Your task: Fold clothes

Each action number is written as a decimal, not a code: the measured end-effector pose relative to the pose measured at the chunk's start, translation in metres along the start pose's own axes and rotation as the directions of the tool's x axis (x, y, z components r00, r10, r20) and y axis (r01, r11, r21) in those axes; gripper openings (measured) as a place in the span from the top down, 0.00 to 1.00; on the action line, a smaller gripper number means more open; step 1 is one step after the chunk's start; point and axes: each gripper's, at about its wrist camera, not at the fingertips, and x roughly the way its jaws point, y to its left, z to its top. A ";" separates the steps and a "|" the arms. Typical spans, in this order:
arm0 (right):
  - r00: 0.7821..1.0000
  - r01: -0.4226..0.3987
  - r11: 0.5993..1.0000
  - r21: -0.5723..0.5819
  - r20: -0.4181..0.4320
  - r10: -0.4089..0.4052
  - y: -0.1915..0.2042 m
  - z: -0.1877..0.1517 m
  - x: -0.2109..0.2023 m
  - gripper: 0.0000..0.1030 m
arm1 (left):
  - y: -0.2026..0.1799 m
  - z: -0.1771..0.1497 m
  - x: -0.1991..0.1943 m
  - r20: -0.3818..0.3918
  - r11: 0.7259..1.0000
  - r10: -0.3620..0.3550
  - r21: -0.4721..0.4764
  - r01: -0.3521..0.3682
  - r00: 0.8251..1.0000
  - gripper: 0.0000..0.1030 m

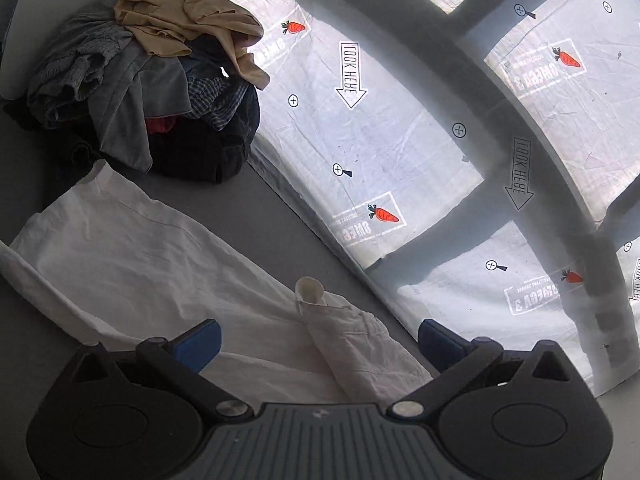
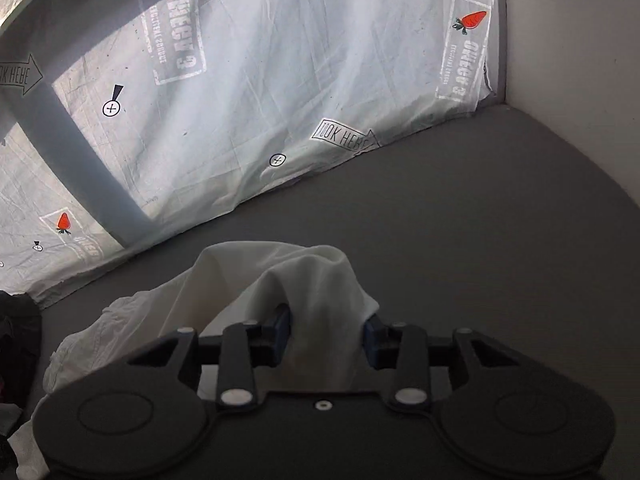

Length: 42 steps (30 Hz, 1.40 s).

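On the grey bench (image 1: pixel 248 216) our white garment (image 1: pixel 132 264) lies spread, the unfolded heap of clothes (image 1: pixel 152 92) at eleven o'clock. We judge a fold is under way: our right gripper (image 2: pixel 326 330) pinches a bunched edge, our left gripper (image 1: pixel 316 340) hovers, fingers spread, and should next grab the crumpled end beneath.
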 end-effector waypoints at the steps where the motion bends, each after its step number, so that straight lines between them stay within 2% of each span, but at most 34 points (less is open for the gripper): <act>1: 0.998 0.049 0.999 -0.011 -0.032 -0.050 -0.016 -0.017 0.006 0.49 | 0.000 -0.007 0.010 -0.029 1.000 0.021 0.007 -0.021 0.999 0.00; 2: 0.995 0.087 0.996 -0.023 -0.041 -0.088 -0.024 -0.032 0.008 0.46 | 0.000 -0.012 0.020 -0.060 0.999 0.043 0.009 -0.043 0.997 0.00; 6: 0.980 0.196 0.978 -0.074 0.004 -0.197 -0.026 -0.076 0.000 0.46 | 0.008 -0.020 0.063 -0.174 0.995 0.100 0.012 -0.099 0.980 0.00; 7: 0.972 0.232 0.968 -0.097 0.049 -0.228 -0.020 -0.082 -0.004 0.46 | 0.009 -0.017 0.074 -0.186 0.992 0.123 0.031 -0.119 0.975 0.00; 9: 0.943 0.303 0.939 -0.162 0.192 -0.271 0.007 -0.081 -0.016 0.40 | 0.010 -0.008 0.091 -0.186 0.986 0.166 0.061 -0.157 0.969 0.00; 11: 0.926 0.306 0.919 -0.248 0.301 -0.227 0.041 -0.072 -0.021 0.22 | 0.012 0.000 0.107 -0.187 0.977 0.209 0.090 -0.195 0.960 0.00; 14: 0.929 0.222 0.892 -0.394 0.363 -0.071 0.103 -0.058 -0.012 0.20 | 0.024 0.013 0.140 -0.207 0.960 0.273 0.125 -0.251 0.940 0.00; 17: 0.948 0.129 0.858 -0.497 0.314 0.040 0.170 -0.062 0.017 0.20 | 0.040 0.019 0.166 -0.243 0.945 0.325 0.133 -0.300 0.914 0.00; 19: 0.958 0.065 0.820 -0.569 0.265 0.108 0.211 -0.081 0.036 0.20 | 0.051 0.020 0.180 -0.258 0.928 0.369 0.161 -0.337 0.893 0.00; 21: 0.960 0.042 0.750 -0.660 0.235 0.153 0.252 -0.107 0.052 0.20 | 0.065 0.019 0.188 -0.282 0.919 0.391 0.162 -0.358 0.876 0.00; 23: 0.955 0.040 0.663 -0.748 0.225 0.196 0.286 -0.134 0.061 0.20 | 0.078 0.019 0.195 -0.310 0.916 0.401 0.147 -0.373 0.862 0.00; 26: 0.943 0.043 0.506 -0.861 0.202 0.265 0.326 -0.174 0.063 0.19 | 0.098 0.023 0.202 -0.351 0.917 0.395 0.095 -0.387 0.849 0.00; 30: 0.931 0.048 0.307 -0.950 0.154 0.331 0.361 -0.215 0.069 0.17 | 0.110 0.028 0.209 -0.373 0.913 0.401 0.094 -0.396 0.837 0.00; 31: 0.933 0.055 0.266 -0.962 0.145 0.331 0.367 -0.224 0.073 0.17 | 0.111 0.029 0.210 -0.373 0.914 0.401 0.099 -0.394 0.837 0.00; 33: 0.944 0.102 0.212 -0.972 0.162 0.289 0.376 -0.233 0.089 0.17 | 0.110 0.030 0.212 -0.373 0.912 0.407 0.111 -0.395 0.834 0.00; 34: 0.948 0.128 0.187 -0.974 0.175 0.264 0.380 -0.237 0.097 0.19 | 0.109 0.030 0.213 -0.373 0.910 0.411 0.118 -0.397 0.832 0.00; 35: 0.951 0.157 0.167 -0.973 0.195 0.238 0.382 -0.240 0.105 0.26 | 0.108 0.030 0.213 -0.371 0.908 0.416 0.124 -0.399 0.830 0.00; 36: 0.951 0.183 0.154 -0.971 0.214 0.221 0.382 -0.240 0.111 0.33 | 0.107 0.029 0.213 -0.369 0.907 0.419 0.130 -0.401 0.829 0.00; 38: 0.950 0.171 0.167 -0.971 0.207 0.235 0.378 -0.230 0.109 0.51 | 0.106 0.028 0.213 -0.364 0.906 0.423 0.139 -0.400 0.830 0.00; 39: 0.947 0.159 0.192 -0.968 0.204 0.249 0.375 -0.223 0.104 0.58 | 0.105 0.027 0.212 -0.360 0.906 0.424 0.144 -0.399 0.831 0.00; 40: 0.940 0.157 0.230 -0.960 0.216 0.262 0.371 -0.214 0.096 0.74 | 0.104 0.026 0.210 -0.353 0.906 0.423 0.148 -0.396 0.834 0.00; 41: 0.932 0.161 0.271 -0.949 0.237 0.274 0.366 -0.203 0.087 0.82 | 0.103 0.025 0.209 -0.347 0.906 0.422 0.153 -0.394 0.838 0.00; 42: 0.922 0.171 0.316 -0.933 0.265 0.284 0.360 -0.192 0.079 0.83 | 0.102 0.024 0.207 -0.339 0.907 0.421 0.164 -0.388 0.841 0.00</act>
